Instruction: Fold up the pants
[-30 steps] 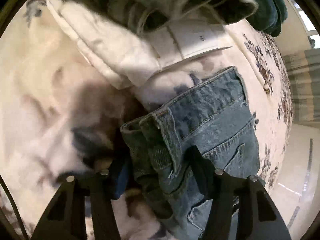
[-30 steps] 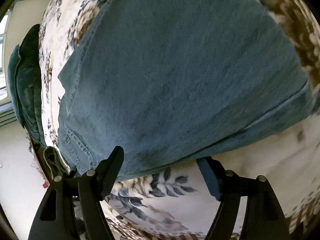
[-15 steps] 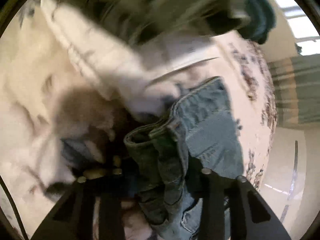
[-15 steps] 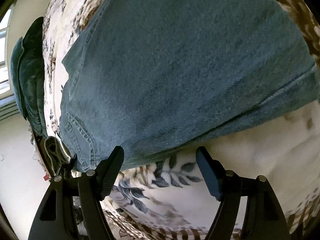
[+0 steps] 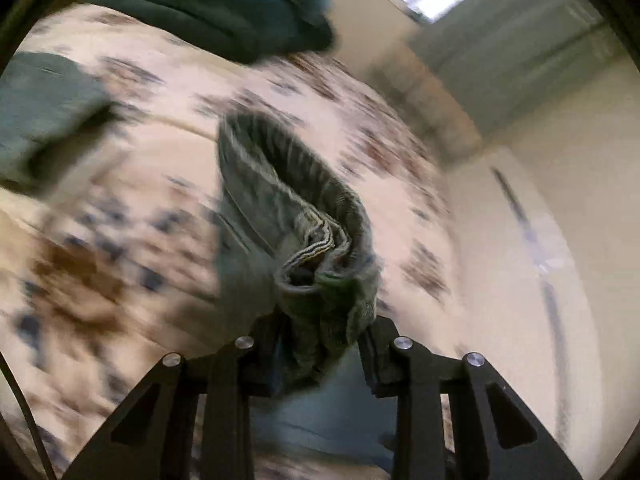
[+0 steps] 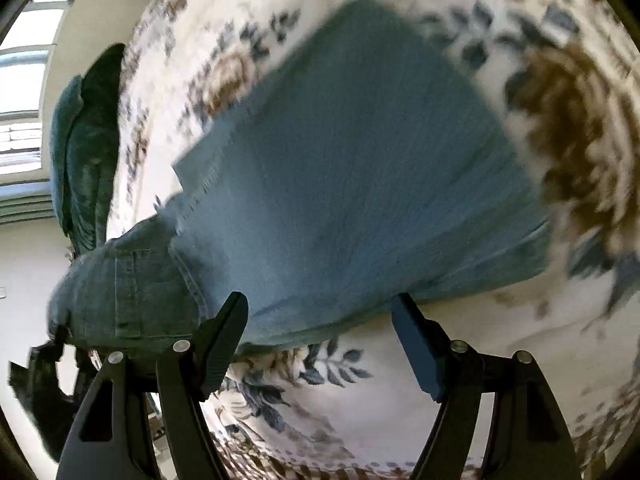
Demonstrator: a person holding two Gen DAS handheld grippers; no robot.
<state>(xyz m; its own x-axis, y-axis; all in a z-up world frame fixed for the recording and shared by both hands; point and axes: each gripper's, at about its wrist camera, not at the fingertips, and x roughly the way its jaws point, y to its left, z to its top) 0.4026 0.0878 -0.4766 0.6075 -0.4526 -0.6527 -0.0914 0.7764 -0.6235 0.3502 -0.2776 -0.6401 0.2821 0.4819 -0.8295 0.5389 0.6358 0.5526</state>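
Observation:
The blue jeans (image 6: 340, 160) lie across the floral bedspread (image 6: 460, 340). Their waist end (image 6: 120, 288) is raised at the left of the right wrist view. In the blurred left wrist view, the bunched waistband (image 5: 312, 248) hangs lifted above the bed. My left gripper (image 5: 324, 344) has its jaws closing, with that denim pinched between the pads. My right gripper (image 6: 320, 308) stands open just above the near edge of the jeans leg, its fingers straddling that edge without pressing on it.
A dark green cushion (image 5: 240, 8) lies at the head of the bed (image 5: 120, 240), also seen as a cushion (image 6: 84, 152) in the right wrist view. Another grey-green garment (image 5: 44, 112) lies to the left. Beyond the bed edge are pale floor (image 5: 520, 280), wall and a window (image 6: 20, 80).
My left gripper closed on the jeans waistband and swung it up off the bed; the white garment left its view. The right gripper rose slightly and stayed open.

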